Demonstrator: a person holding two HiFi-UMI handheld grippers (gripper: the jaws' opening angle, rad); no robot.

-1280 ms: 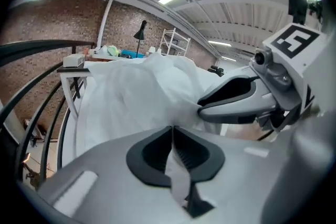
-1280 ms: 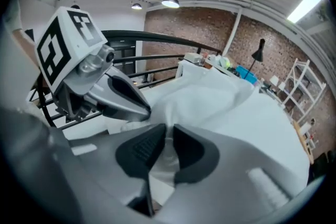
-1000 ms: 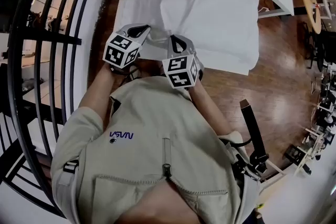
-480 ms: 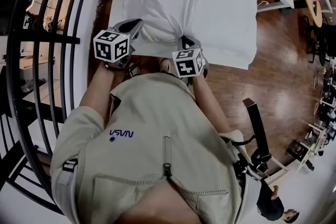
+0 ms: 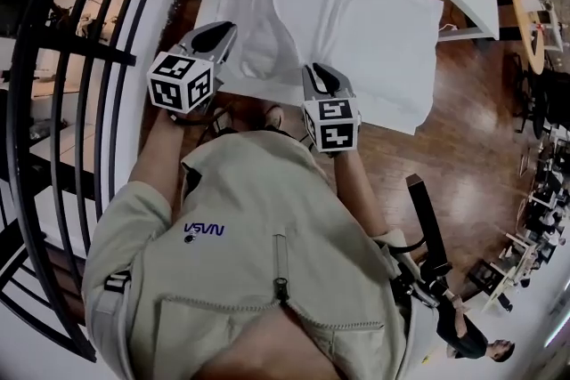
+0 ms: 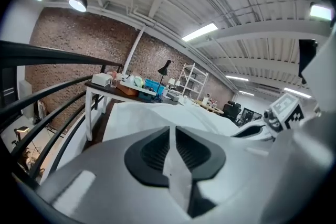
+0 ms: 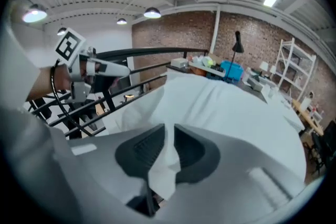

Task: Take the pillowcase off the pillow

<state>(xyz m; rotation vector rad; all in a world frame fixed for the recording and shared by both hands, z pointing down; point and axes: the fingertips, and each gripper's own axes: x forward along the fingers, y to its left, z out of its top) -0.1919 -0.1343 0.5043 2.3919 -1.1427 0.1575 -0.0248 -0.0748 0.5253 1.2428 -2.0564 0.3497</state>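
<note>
White cloth pillowcase point(image 5: 356, 22), hem clenched by left hand-held gripper point(image 5: 221, 33) and right hand-held gripper point(image 5: 317, 74) (jaws just eased open slightly), has been spread wider at 6 o'clock; removal judged barely begun.

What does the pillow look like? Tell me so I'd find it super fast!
Find the curved black railing above the wooden floor; right beside it lies a flat white surface. The pillow is the big puffy white lump on top, inside its wrinkled pillowcase, the only plump thing there.
</note>
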